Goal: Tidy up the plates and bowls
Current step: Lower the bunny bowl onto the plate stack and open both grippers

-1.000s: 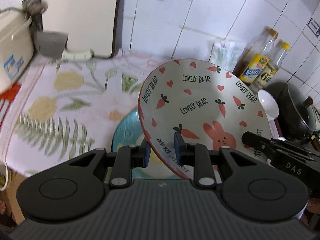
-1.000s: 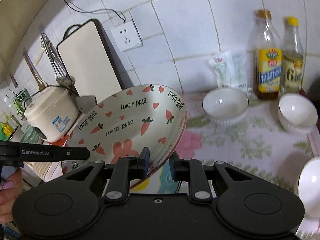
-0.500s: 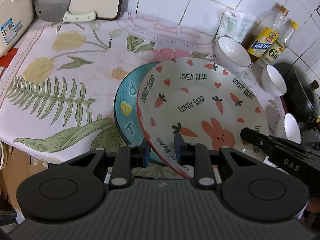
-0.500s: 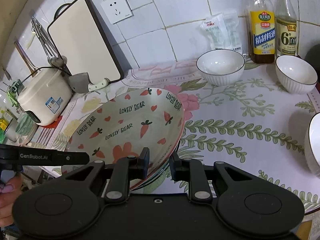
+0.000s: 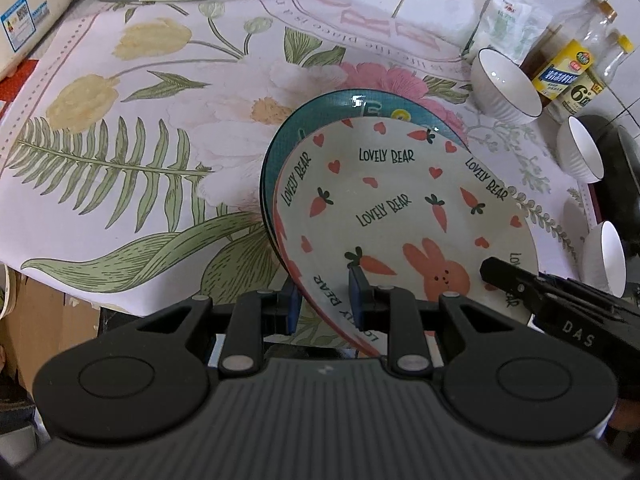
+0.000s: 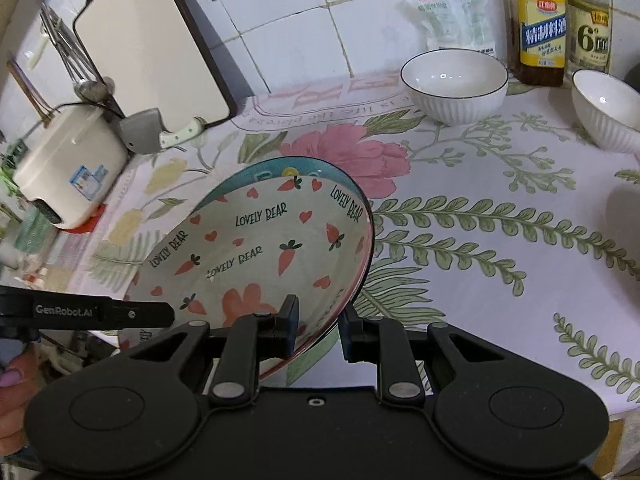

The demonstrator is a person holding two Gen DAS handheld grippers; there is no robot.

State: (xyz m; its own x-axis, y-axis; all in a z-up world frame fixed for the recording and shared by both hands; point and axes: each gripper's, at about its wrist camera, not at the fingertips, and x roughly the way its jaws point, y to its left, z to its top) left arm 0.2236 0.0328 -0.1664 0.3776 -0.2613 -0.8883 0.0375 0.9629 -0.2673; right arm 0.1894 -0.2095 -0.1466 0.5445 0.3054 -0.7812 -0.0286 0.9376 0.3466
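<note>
At the far left stands a cream cooker (image 6: pixel 68 164), with a cleaver (image 6: pixel 154 136) and a cutting board (image 6: pixel 148 48) leaning on the tiled wall beside it. The bench (image 5: pixel 132 128) wears a flowered cloth.

The left gripper (image 5: pixel 323 304) is clenched on the near left rim of the carrot plate (image 5: pixel 396 208), one finger under the rim and one on its face. In the right wrist view a hand (image 6: pixel 12 400) with a painted nail shows at the left edge, holding that tool.

The carrot plate, printed with hearts, a rabbit and "LOVELY BEAR", hangs tilted over a blue plate (image 5: pixel 320 120) that lies on the cloth; only the blue plate's far rim shows past it. Whether the two plates touch cannot be told.

The right gripper (image 6: pixel 318 330) grasps the plate's right rim, a finger on each side.

Further right, a ribbed white bowl (image 6: pixel 454 86) stands near the wall in front of a packet (image 6: pixel 456 12). Then come two bottles (image 6: pixel 540 20), a second bowl (image 6: pixel 608 108) and, at the bench edge in the left wrist view, a third bowl (image 5: pixel 604 258) beside a dark pan (image 5: pixel 616 168).
</note>
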